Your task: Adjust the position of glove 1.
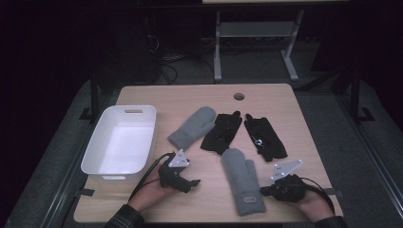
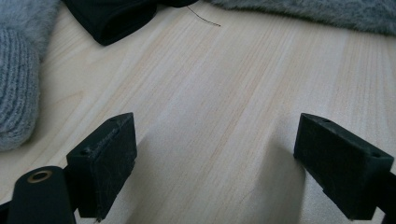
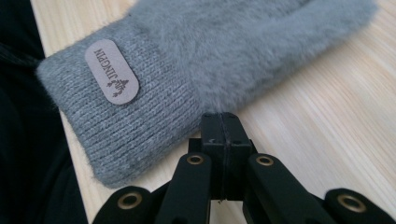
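Dim workshop floor and cables frame a pale wooden bench (image 1: 285,123), where four gloves lie beside a white plastic tub (image 1: 142,124) at its left. At the near edge, the right tongs (image 3: 222,122) are pressed fully together with nothing between them, their tips meeting the fuzzy grey fabric just above the knitted cuff of the nearer grey mitten (image 1: 243,181). In the right gripper view, that mitten's cuff carries an oval tan label (image 3: 112,71) and reaches the bench's edge. The left tongs (image 2: 212,161) stand spread wide over bare wood, holding nothing and touching nothing; in the left gripper view, one grey mitten's cuff lies off to the left and black fabric shows ahead. The second grey mitten (image 1: 191,128) lies farther back, near the tub, touching a black glove (image 1: 221,132); another black glove (image 1: 264,137) lies just to the right of that one. A person's hands grip both tools from the near side of the bench.
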Tool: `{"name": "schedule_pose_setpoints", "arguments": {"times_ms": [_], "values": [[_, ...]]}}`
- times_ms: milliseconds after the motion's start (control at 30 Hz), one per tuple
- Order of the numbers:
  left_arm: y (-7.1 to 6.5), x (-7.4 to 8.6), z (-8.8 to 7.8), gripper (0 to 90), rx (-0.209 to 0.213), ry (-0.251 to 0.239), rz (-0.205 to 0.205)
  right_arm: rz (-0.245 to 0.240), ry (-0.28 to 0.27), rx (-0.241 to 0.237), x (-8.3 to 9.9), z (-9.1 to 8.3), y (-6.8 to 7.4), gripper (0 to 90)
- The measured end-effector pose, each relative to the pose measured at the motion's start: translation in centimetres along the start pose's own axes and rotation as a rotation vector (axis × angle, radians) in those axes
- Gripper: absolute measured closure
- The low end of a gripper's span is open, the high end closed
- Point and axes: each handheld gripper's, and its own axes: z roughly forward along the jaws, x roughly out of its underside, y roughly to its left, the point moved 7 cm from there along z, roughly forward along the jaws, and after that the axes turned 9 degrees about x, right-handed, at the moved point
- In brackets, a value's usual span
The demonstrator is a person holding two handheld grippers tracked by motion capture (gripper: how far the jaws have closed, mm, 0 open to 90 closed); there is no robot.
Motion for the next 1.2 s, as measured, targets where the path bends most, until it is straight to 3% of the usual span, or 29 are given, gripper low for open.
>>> {"name": "schedule_pose_setpoints", "arguments": {"times_ms": [33, 133, 167, 233, 333, 400, 433, 500, 533, 600, 633, 700, 733, 767, 833, 1000, 1200], "values": [[-0.1, 0.0, 0.0, 12.2, 0.002, -0.001, -0.008, -0.023, -0.008, -0.018, -0.4, 0.3, 0.4, 90.0], [-0.1, 0.0, 0.0, 12.2, 0.002, -0.002, -0.009, -0.026, -0.003, -0.03, -0.7, 0.6, 0.8, 90.0], [-0.1, 0.0, 0.0, 12.2, 0.002, -0.002, -0.008, -0.05, 0.001, -0.04, -1.2, 1.0, 1.2, 90.0], [-0.1, 0.0, 0.0, 12.1, 0.002, -0.001, -0.008, -0.046, 0.001, -0.049, -1.4, 1.2, 1.4, 90.0], [0.0, -0.1, 0.0, 12.1, 0.0, -0.001, -0.008, -0.078, 0.005, -0.063, -1.9, 1.7, 2.0, 90.0], [0.1, -0.3, 0.1, 14.8, -0.014, 0.025, -0.026, -0.111, 0.004, -0.073, -2.2, 2.1, 2.3, 90.0], [0.1, -0.8, 0.0, 19.4, -0.032, 0.065, -0.032, -0.094, 0.006, -0.08, -2.4, 2.1, 2.7, 90.0], [0.1, -1.0, 0.0, 30.5, -0.042, 0.076, -0.024, -0.115, 0.003, -0.076, -2.4, 2.2, 2.6, 90.0], [0.0, -1.2, 0.0, 30.5, -0.044, 0.078, -0.026, -0.118, 0.003, -0.077, -2.5, 2.2, 2.7, 90.0], [-0.2, -1.9, 0.0, 44.7, -0.025, 0.053, -0.043, -0.126, 0.001, -0.079, -2.5, 2.3, 2.7, 90.0], [-0.2, -2.2, 0.0, 62.6, -0.011, 0.051, -0.051, -0.123, 0.0, -0.085, -2.6, 2.3, 2.8, 90.0], [-0.2, -2.9, 0.3, 78.4, 0.031, 0.053, -0.073, -0.125, 0.001, -0.087, -2.7, 2.4, 2.8, 90.0], [-0.1, -3.2, 0.6, 78.4, 0.052, 0.055, -0.077, -0.125, 0.001, -0.087, -2.7, 2.4, 2.8, 90.0], [0.0, -3.8, 1.3, 89.2, 0.069, 0.069, -0.073, -0.138, -0.006, -0.083, -2.8, 2.5, 2.7, 90.0], [0.3, -4.4, 2.1, 89.4, 0.091, 0.091, -0.074, -0.139, -0.004, -0.084, -2.8, 2.5, 2.8, 90.0], [0.2, -6.0, 4.4, 89.4, 0.115, 0.079, -0.085, -0.148, -0.006, -0.085, -3.1, 2.6, 3.1, 90.0], [0.1, -7.8, 6.6, 89.4, 0.132, 0.1, -0.05, -0.159, -0.009, -0.087, -3.2, 2.8, 3.2, 90.0]]}}
